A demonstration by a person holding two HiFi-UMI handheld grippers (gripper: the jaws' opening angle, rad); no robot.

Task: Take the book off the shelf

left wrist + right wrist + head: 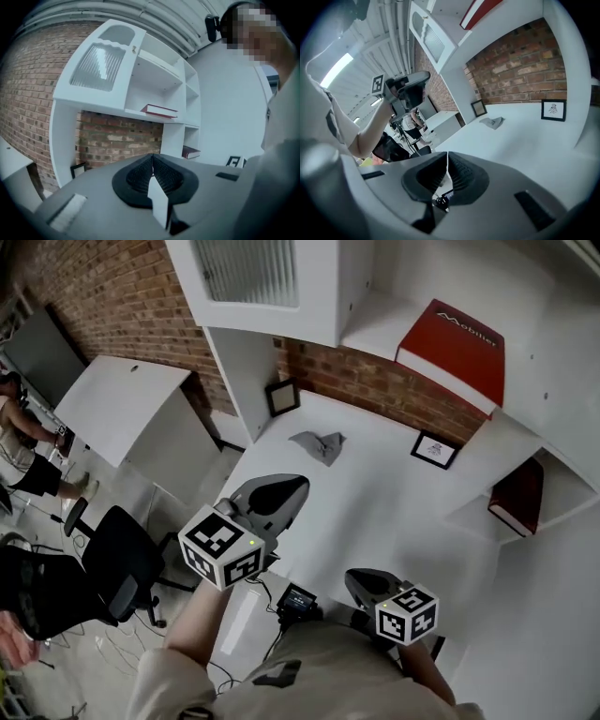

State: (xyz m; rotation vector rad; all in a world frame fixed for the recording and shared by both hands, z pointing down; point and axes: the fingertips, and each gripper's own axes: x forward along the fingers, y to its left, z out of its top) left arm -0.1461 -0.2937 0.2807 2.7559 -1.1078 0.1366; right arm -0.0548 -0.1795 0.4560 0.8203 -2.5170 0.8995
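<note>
The left gripper [281, 493] and right gripper [364, 579] both have their jaws pinched together, empty. A red book [457, 345] lies shelved at one o'clock.

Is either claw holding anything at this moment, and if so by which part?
Nothing is held. The left claw and right claw are both shut and empty.

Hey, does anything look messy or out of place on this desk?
Only a crumpled grey cloth, lying loose on the white desk near the brick wall; it looks dropped there. Nothing else stands out.
</note>
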